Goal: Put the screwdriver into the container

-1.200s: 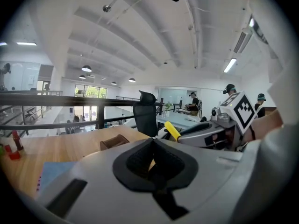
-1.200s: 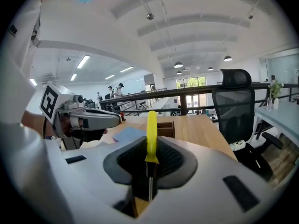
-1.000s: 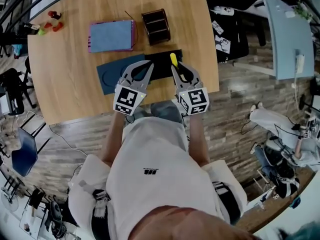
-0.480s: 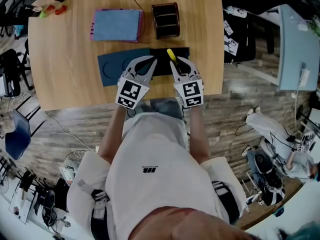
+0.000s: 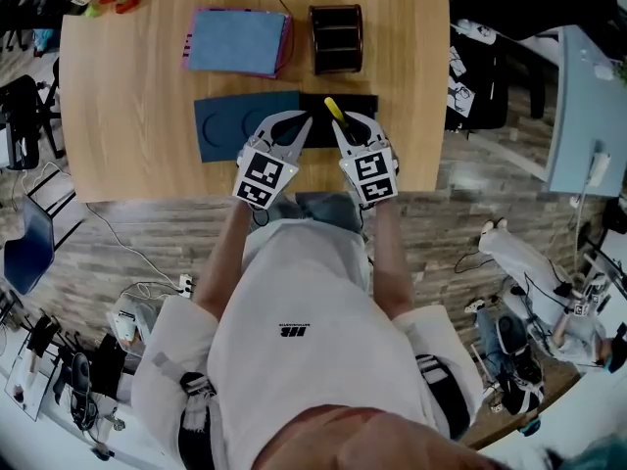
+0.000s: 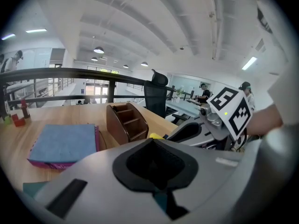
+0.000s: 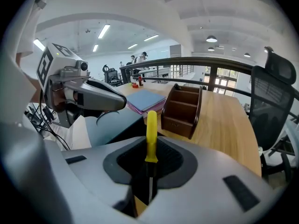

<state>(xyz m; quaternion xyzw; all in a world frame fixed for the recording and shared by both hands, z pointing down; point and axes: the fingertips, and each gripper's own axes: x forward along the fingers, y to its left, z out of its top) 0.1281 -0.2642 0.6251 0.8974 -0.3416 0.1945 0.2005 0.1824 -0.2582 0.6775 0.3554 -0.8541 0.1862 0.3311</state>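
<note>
One risk: the yellow-handled screwdriver (image 7: 151,134), pinched thinly by the right tongs (image 7: 149,185) (left tongs (image 6: 161,202) shut, empty), could've been knocked askew against the brown wooden container (image 7: 182,108).

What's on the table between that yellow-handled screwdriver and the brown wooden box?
Head view: between yellow-handled screwdriver and brown wooden box, only black mat edge and bare wooden tabletop.

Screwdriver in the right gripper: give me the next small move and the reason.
Probably carry the right gripper forward toward the brown container: its jaws are shut on the screwdriver, yellow handle pointing ahead, and the container stands farther up the table, beyond the dark mat.
</note>
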